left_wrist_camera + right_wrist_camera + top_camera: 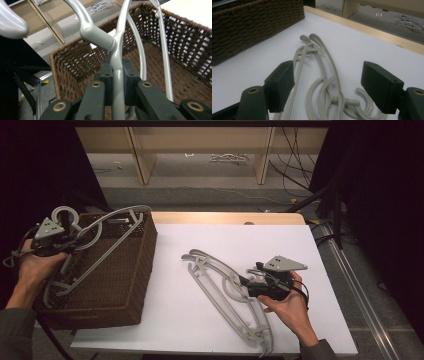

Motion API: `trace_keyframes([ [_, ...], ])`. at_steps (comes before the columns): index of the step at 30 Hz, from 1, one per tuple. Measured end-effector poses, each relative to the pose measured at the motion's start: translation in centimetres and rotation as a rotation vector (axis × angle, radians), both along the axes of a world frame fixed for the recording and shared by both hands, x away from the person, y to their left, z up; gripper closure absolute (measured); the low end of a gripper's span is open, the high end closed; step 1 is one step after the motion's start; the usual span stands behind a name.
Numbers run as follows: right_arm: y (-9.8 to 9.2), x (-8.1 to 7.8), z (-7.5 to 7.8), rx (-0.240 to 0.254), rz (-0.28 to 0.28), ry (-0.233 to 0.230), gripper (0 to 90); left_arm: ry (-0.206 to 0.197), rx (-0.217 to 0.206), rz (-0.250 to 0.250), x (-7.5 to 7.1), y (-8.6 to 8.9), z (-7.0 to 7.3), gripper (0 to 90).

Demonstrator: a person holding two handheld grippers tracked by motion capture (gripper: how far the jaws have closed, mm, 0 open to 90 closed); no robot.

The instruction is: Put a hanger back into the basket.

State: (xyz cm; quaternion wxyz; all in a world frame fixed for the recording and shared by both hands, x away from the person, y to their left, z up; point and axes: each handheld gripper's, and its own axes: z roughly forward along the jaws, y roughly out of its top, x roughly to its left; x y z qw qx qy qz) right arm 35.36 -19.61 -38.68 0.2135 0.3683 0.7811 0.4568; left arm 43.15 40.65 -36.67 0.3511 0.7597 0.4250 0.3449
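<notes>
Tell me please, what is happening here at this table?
A person is moving grey plastic hangers from the white table into a brown wicker basket. The left hand-held gripper is shut on one hanger at its neck and holds it over the basket. The right hand-held gripper is open above the hooks of the hangers lying together on the table, gripping none yet.

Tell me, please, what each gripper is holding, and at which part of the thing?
The left gripper is shut on a grey hanger, gripping its neck just below the hook, over the wicker basket. The right gripper holds nothing; its jaws stand open above the hangers on the table.
</notes>
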Motion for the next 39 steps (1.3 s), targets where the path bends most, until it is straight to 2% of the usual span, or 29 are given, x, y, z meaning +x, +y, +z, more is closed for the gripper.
trace_keyframes([
  [2,0.1,0.0,-0.3,0.001,0.005,0.004,27.9,0.019,0.003,0.046,0.0,0.4,-0.7,81.7],
  [3,0.5,0.4,-1.2,-0.018,0.03,0.056,27.9,0.065,0.003,0.064,0.7,1.2,-1.9,81.7],
  [4,0.5,0.4,-1.2,-0.018,0.03,0.056,27.9,0.065,0.003,0.064,0.7,1.2,-1.9,81.6],
  [5,0.8,0.6,-1.4,0.0,0.03,0.085,27.4,0.113,0.094,0.077,1.6,1.3,-2.2,81.6],
  [6,1.3,0.7,-1.5,0.049,0.038,0.134,25.6,0.126,0.089,0.096,2.0,1.1,-2.5,81.6],
  [7,1.7,0.9,-1.6,0.068,0.075,0.163,28.0,0.13,0.109,0.118,2.7,0.3,-2.8,81.5],
  [8,2.3,1.1,-1.4,0.068,0.112,0.173,29.8,0.131,0.123,0.099,2.6,0.3,-2.8,81.5],
  [9,2.3,1.1,-0.8,0.034,0.125,0.125,29.2,0.132,0.111,0.083,1.9,1.4,-2.6,81.6],
  [10,2.3,1.1,-0.8,0.034,0.125,0.125,29.2,0.132,0.111,0.083,1.9,1.4,-2.6,81.5],
  [11,1.1,1.2,-0.1,0.08,0.071,0.107,24.8,0.11,0.085,0.121,1.4,1.9,-2.9,81.4],
  [12,1.1,1.2,-0.1,0.08,0.071,0.107,24.8,0.11,0.085,0.121,1.4,1.9,-2.9,81.3],
  [13,0.3,1.0,0.3,0.113,0.05,0.105,25.0,0.111,0.129,0.114,1.4,1.6,-2.8,81.2],
  [14,0.1,1.1,0.3,0.106,0.046,0.075,25.0,0.111,0.129,0.114,1.4,1.6,-2.8,81.3],
  [16,-0.4,0.8,0.5,0.099,0.037,0.088,25.7,0.13,0.186,0.078,2.1,0.1,-3.7,81.5],
  [18,-0.6,0.8,0.5,0.102,0.025,0.069,25.8,0.154,0.245,0.059,2.6,-0.8,-4.4,81.4],
  [20,-0.7,1.0,0.5,0.108,0.036,0.063,25.8,0.188,0.278,0.046,3.1,-1.3,-5.1,81.2],
  [23,-0.7,1.2,0.5,0.112,0.032,0.06,26.0,0.195,0.255,0.07,3.4,-1.2,-5.7,81.4],
  [24,-0.9,1.1,0.5,0.089,0.021,0.076,26.0,0.215,0.261,0.076,3.5,-1.1,-5.9,81.4],
  [26,-0.9,1.3,0.4,0.101,0.017,0.079,26.0,0.227,0.252,0.087,3.5,-1.0,-6.4,81.3],
  [27,-0.9,1.3,0.4,0.107,0.017,0.082,26.0,0.232,0.228,0.097,3.5,-0.8,-6.7,81.3],
  [29,-1.0,1.3,0.4,0.105,0.02,0.067,26.0,0.243,0.229,0.097,3.4,-0.7,-7.0,81.3],
  [30,-0.9,1.2,0.4,0.111,0.02,0.082,26.0,0.242,0.217,0.112,3.4,-0.7,-7.4,81.3],
  [33,-0.8,1.1,0.4,0.101,0.026,0.068,26.2,0.279,0.203,0.118,3.3,-0.6,-8.0,80.9],
  [34,-0.8,1.1,0.4,0.098,0.027,0.066,26.2,0.291,0.211,0.116,3.3,-0.6,-8.1,80.8],
  [37,-0.7,1.1,0.4,0.101,0.029,0.079,26.2,0.304,0.206,0.132,3.4,-0.6,-8.2,80.3],
  [39,-0.7,1.1,0.3,0.112,0.027,0.08,26.2,0.29,0.212,0.139,3.4,-0.6,-8.2,78.5],
])
